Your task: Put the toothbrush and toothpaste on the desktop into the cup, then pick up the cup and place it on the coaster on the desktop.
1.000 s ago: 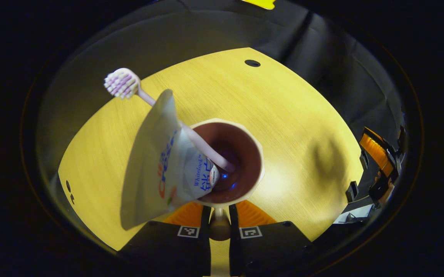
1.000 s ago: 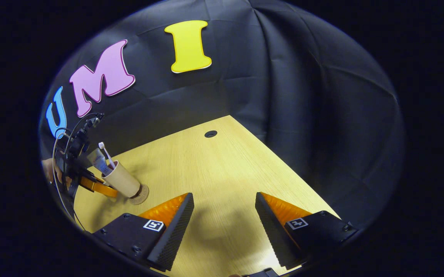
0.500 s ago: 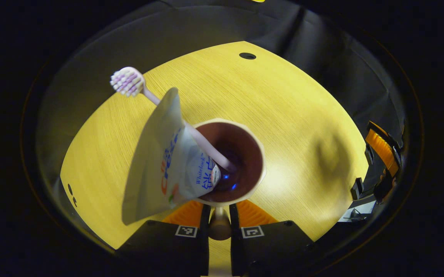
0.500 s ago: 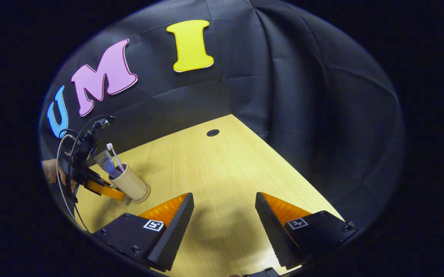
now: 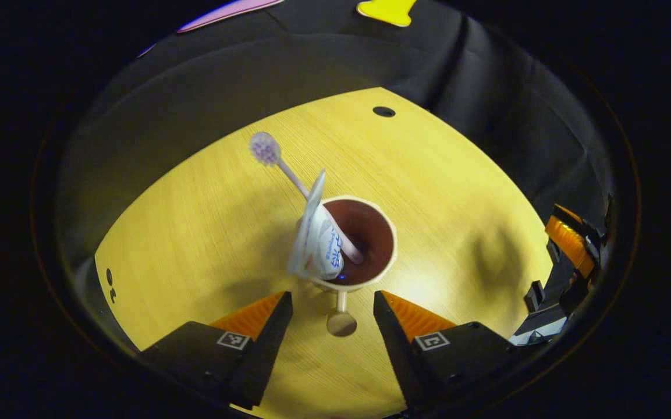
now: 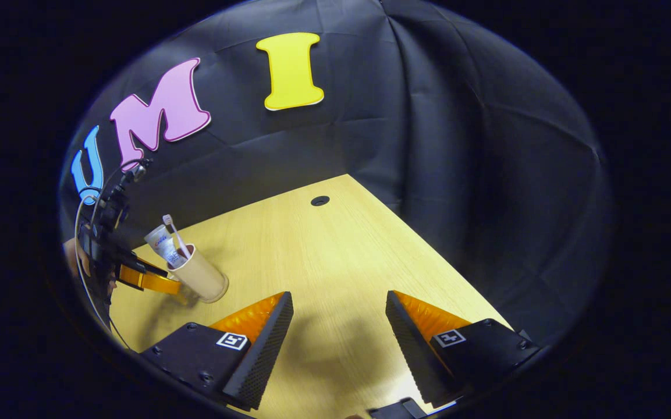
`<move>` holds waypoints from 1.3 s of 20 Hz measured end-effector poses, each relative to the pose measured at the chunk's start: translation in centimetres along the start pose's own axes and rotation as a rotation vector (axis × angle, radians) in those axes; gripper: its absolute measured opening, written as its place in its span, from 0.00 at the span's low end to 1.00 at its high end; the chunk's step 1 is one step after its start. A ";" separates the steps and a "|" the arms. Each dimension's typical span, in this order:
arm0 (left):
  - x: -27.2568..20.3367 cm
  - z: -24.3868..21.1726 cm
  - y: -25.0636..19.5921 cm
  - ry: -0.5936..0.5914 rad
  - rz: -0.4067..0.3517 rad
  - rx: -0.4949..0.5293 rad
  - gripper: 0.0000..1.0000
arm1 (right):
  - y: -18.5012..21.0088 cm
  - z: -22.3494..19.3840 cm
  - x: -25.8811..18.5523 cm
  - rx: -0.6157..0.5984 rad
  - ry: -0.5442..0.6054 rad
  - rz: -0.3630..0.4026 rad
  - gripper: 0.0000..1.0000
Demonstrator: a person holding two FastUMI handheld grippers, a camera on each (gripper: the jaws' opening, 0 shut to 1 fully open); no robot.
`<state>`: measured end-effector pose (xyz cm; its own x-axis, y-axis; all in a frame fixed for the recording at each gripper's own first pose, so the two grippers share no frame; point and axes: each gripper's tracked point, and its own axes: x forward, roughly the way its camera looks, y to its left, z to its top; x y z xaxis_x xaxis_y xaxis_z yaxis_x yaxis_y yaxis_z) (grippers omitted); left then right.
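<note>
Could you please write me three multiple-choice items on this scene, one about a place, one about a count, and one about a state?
1. Where is the toothbrush?
A. Lying flat on the desktop
B. Standing in the cup
C. Held in the right tongs

2. How many items stand in the cup?
A. One
B. Two
C. Four

3. What state are the left tongs in?
A. Open, apart from the cup
B. Shut on the cup handle
C. Shut on the toothpaste

Answers:
1. B, its head sticks up above the rim.
2. B, the toothbrush and the toothpaste lean inside it.
3. A, the cup handle sits untouched in the gap between the spread fingers.
</note>
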<state>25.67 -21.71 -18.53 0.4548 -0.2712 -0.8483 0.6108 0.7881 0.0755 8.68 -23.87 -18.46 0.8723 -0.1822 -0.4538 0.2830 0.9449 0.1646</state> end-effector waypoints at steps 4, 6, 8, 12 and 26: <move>-6.1 1.5 1.0 -0.191 0.042 0.002 1.00 | 2.5 1.4 -2.1 -0.048 -0.024 0.021 0.99; -10.1 1.7 1.4 -0.282 0.075 0.000 1.00 | 4.2 2.7 -3.6 -0.068 -0.048 0.042 0.99; -14.5 1.6 1.7 -0.383 0.122 0.002 1.00 | 5.2 4.3 -5.0 -0.102 -0.084 0.046 0.99; -22.5 -0.5 1.7 -0.599 0.213 -0.047 0.99 | 6.9 7.9 -8.7 -0.108 -0.157 0.052 0.99; -42.5 -16.9 -3.7 -1.023 0.324 -0.213 0.98 | 12.4 8.2 -25.5 -0.102 -0.343 0.114 0.99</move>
<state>-6.90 -3.78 8.32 0.9572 -0.2867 0.0397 0.2851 0.9576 0.0413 -6.73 -9.72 2.33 0.9836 -0.1387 -0.1152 0.1505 0.9834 0.1013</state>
